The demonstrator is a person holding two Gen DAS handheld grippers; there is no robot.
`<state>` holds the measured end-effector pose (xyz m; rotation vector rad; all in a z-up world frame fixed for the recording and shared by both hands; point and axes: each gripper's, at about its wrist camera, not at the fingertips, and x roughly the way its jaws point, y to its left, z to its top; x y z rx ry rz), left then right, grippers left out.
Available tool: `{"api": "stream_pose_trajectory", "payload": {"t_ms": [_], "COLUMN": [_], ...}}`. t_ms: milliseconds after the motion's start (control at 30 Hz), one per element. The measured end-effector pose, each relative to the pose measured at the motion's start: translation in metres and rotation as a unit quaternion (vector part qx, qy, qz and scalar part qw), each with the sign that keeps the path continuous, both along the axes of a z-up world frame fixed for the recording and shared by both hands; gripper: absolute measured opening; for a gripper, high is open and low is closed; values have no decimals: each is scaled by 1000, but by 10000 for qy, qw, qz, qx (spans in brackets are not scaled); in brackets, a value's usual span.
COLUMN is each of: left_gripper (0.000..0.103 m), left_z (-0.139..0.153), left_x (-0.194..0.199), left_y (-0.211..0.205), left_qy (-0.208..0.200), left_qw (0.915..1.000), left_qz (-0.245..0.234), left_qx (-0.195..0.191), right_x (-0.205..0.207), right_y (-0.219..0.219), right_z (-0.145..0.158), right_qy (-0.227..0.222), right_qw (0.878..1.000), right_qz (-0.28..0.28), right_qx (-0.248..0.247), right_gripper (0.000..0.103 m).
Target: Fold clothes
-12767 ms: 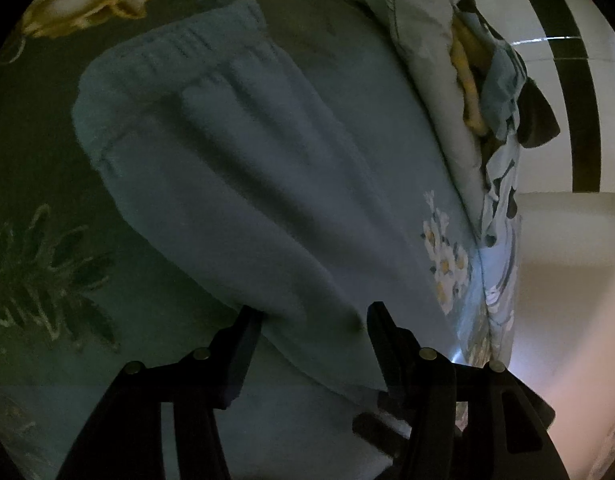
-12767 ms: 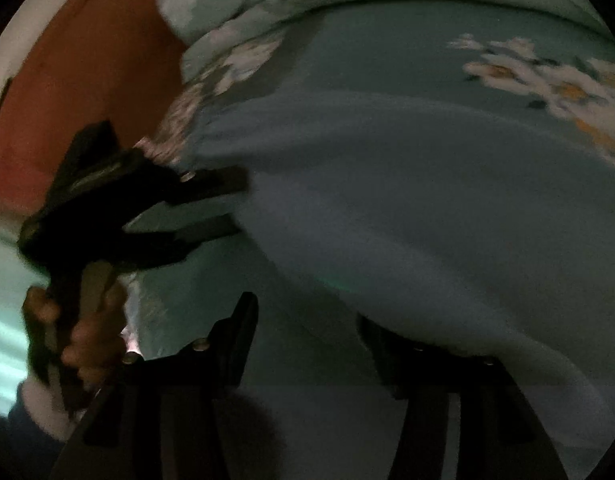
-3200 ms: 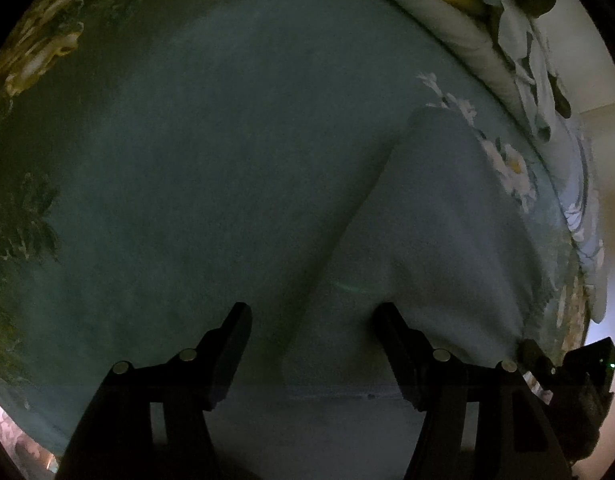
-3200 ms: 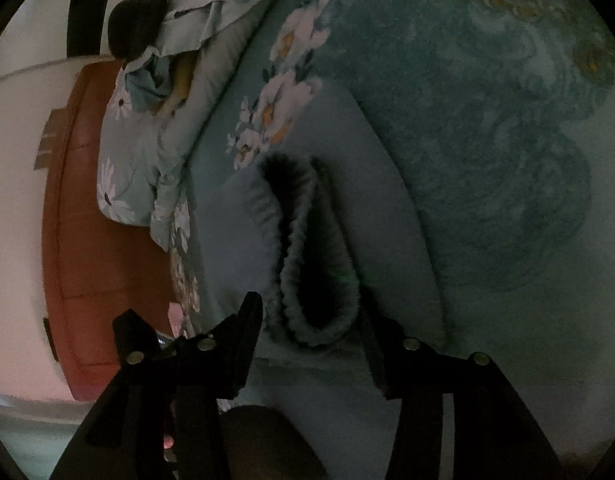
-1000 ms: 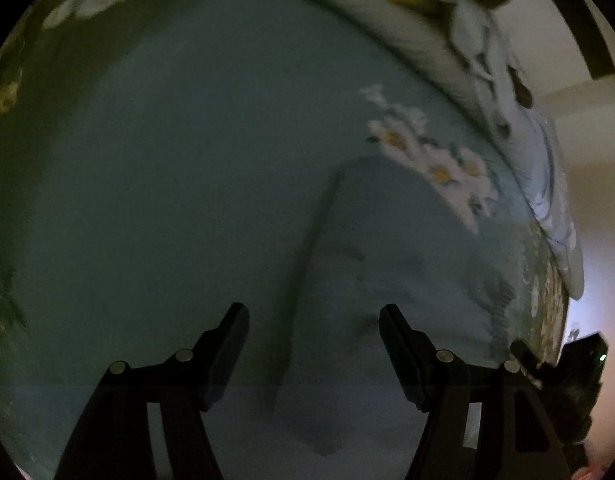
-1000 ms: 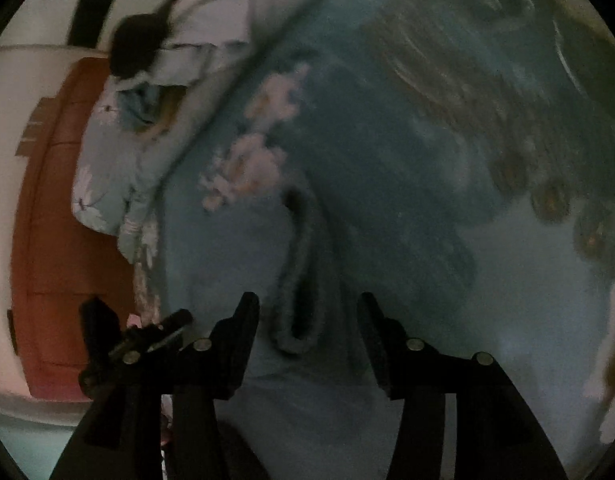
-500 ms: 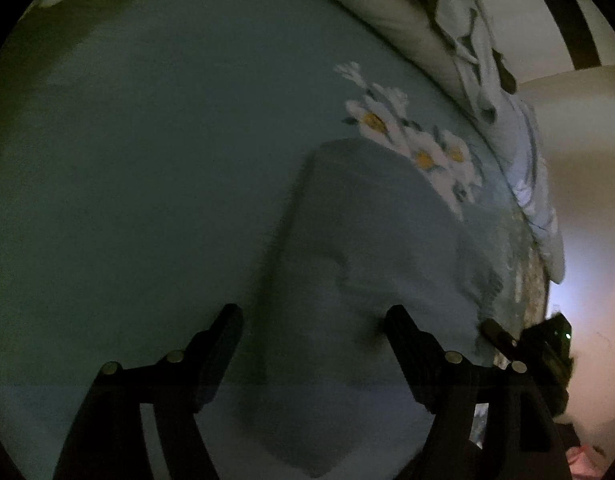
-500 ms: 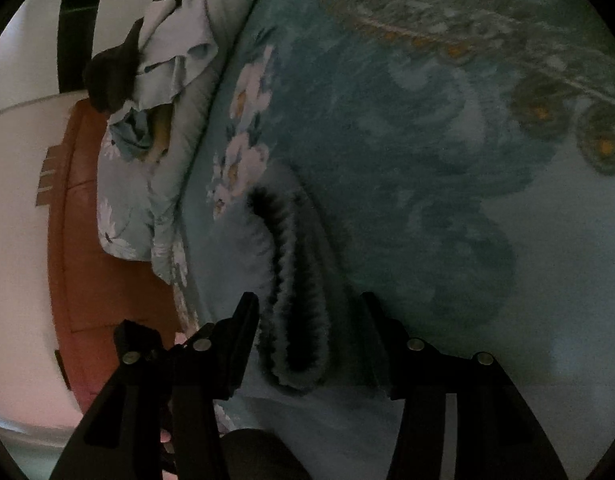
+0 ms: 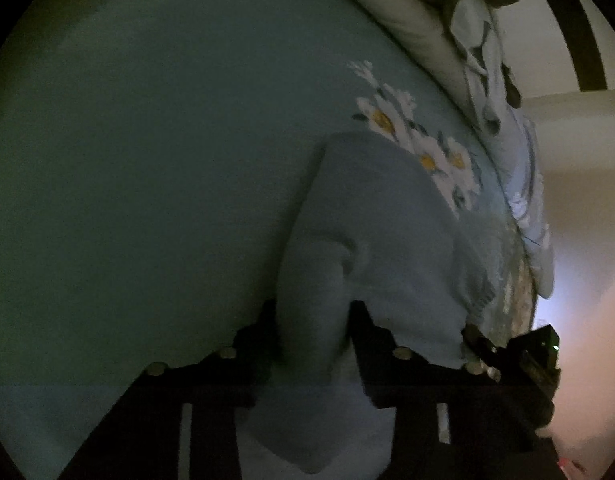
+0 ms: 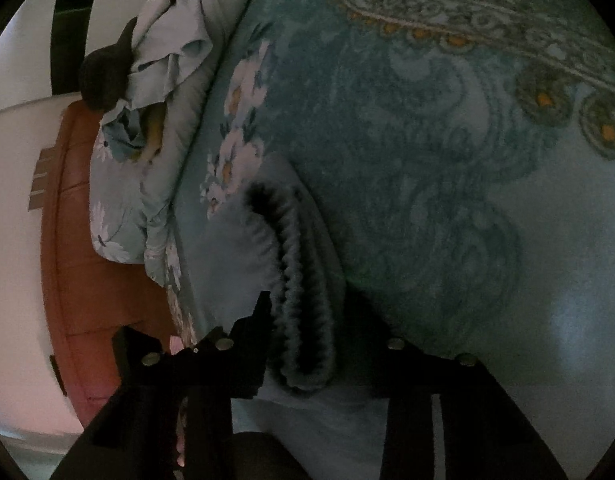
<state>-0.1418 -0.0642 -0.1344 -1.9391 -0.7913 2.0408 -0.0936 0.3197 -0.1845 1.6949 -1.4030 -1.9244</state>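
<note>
now, dim light. folded grey-blue garment (image 9: 379,232) lies on the bed (image 9: 147,160), long axis running away from both grippers toward the far daisy print. left gripper (image 9: 313,332) is closing on its near plain end, a bunched fold between the jaws. right gripper (image 10: 307,320) is closing over the near ribbed waistband (image 10: 299,288). both ends equally near; lift likely next.

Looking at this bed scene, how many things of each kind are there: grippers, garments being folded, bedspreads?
Black two-finger grippers: 2, left gripper and right gripper, both closing on the garment
Folded grey-blue fleece garment: 1
Teal flowered bedspread: 1
Total: 4
</note>
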Motion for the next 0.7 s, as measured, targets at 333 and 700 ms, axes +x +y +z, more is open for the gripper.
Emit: {"api": "stream_pose_trajectory", "payload": {"t_ms": [333, 700], "left_gripper": [22, 22], "left_z": [70, 141], "left_x": [36, 69], "left_y": [20, 85], "left_qy": [746, 1418], "left_qw": [9969, 9838], "left_qz": [-204, -1098], "left_qx": [-170, 20], "right_x": [24, 88], "right_y": [2, 64], "right_z": [55, 127], "right_qy": [465, 1019], "right_qw": [9989, 9937], "right_qz": [49, -299], "right_qx": [71, 349], "right_gripper": [28, 28]}}
